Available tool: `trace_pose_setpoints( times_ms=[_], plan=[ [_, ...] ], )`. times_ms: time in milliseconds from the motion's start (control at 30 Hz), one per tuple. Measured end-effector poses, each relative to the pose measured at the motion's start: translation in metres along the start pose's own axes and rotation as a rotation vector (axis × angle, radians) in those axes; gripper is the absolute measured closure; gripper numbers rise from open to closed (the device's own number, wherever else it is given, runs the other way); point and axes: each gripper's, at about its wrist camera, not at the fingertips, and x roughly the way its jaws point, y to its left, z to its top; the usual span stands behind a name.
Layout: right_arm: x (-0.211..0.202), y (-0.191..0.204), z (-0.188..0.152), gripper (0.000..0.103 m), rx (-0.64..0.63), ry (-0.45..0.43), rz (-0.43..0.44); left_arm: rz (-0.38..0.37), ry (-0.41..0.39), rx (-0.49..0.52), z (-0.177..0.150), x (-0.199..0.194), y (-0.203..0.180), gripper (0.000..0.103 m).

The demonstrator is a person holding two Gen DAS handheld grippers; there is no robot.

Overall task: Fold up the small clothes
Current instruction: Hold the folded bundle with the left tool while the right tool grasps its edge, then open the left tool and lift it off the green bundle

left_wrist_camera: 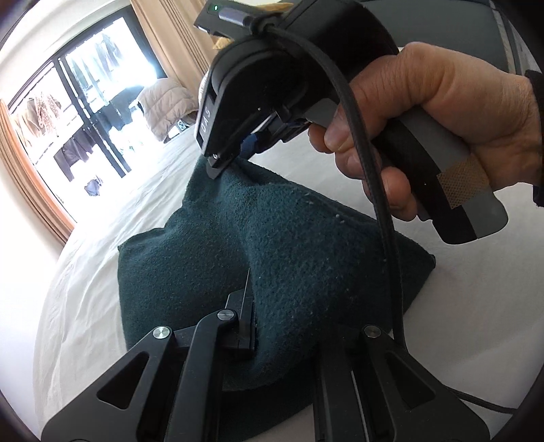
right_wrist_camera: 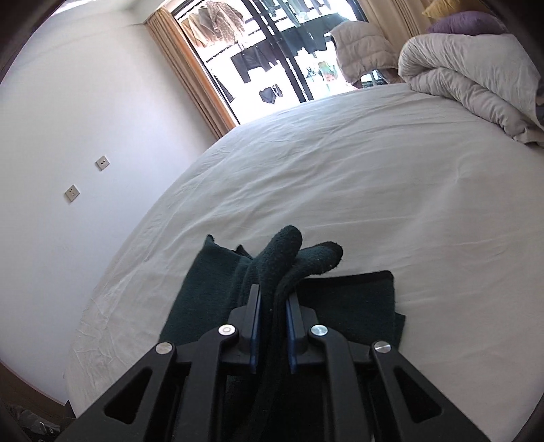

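Note:
A dark green fleece cloth (left_wrist_camera: 306,244) lies on the white bed sheet (left_wrist_camera: 119,210). In the left wrist view a person's hand (left_wrist_camera: 442,112) holds my right gripper (left_wrist_camera: 217,166), whose tip pinches one corner of the cloth and pulls it up into a peak. My left gripper (left_wrist_camera: 267,299) is shut on the near edge of the same cloth. One of its fingers (left_wrist_camera: 245,316) shows and the cloth hides the other. In the right wrist view my right gripper (right_wrist_camera: 273,299) is shut on a fold of the cloth (right_wrist_camera: 289,251), which sticks out past the blue pads (right_wrist_camera: 255,326).
A rolled grey duvet (right_wrist_camera: 476,85) and a purple pillow (right_wrist_camera: 465,20) lie at the bed's far right. A padded jacket (right_wrist_camera: 360,47) hangs by the balcony door (right_wrist_camera: 272,68). A white wall (right_wrist_camera: 68,119) runs along the bed's left edge. A black cable (left_wrist_camera: 384,221) loops over the cloth.

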Motion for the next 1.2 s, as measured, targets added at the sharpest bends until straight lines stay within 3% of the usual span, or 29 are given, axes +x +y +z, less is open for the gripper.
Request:
trace_pose_setpoints(
  times_ms=[100,267,367,433,667,867,967,1033,1067,1100,1133,1200],
  plan=[
    [0.027,-0.047,-0.024,0.09,0.162,0.119,-0.035,-0.04,0.047,0.022,-0.005,0.017,-0.019,0.096],
    [0.023,-0.069,-0.028,0.083,0.299,0.093,0.093,-0.034,0.046,0.028,-0.01,0.018,-0.022,0.096],
    [0.025,-0.065,-0.021,0.08,0.271,0.097,0.099,-0.034,0.042,0.023,-0.003,0.022,-0.014,0.096],
    [0.027,-0.057,-0.017,0.089,0.214,0.11,0.05,-0.037,0.037,0.015,-0.001,0.018,-0.019,0.096],
    [0.001,-0.053,-0.009,0.091,0.137,0.093,0.008,-0.058,0.006,-0.009,0.008,0.016,-0.023,0.096],
    [0.015,-0.065,-0.021,0.091,0.126,0.145,-0.013,-0.046,0.051,-0.012,-0.004,0.032,-0.025,0.095],
    [0.016,-0.069,-0.029,0.091,0.146,0.122,-0.007,-0.048,0.05,-0.008,-0.012,0.025,-0.025,0.088],
    [0.014,-0.068,-0.031,0.09,0.15,0.117,-0.011,-0.089,0.046,-0.034,-0.018,0.012,-0.02,0.08],
    [0.013,-0.066,-0.031,0.09,0.147,0.119,-0.019,-0.114,0.044,-0.044,-0.021,0.004,-0.018,0.07],
    [0.009,-0.065,-0.033,0.087,0.149,0.122,-0.023,-0.135,0.041,-0.049,-0.027,-0.004,-0.016,0.051],
    [0.007,-0.064,-0.033,0.084,0.159,0.128,-0.021,-0.159,0.032,-0.059,-0.034,-0.014,-0.012,0.044],
    [-0.004,-0.06,-0.038,0.079,0.159,0.122,-0.043,-0.189,0.006,-0.101,-0.049,-0.035,-0.001,0.042]
  ],
)
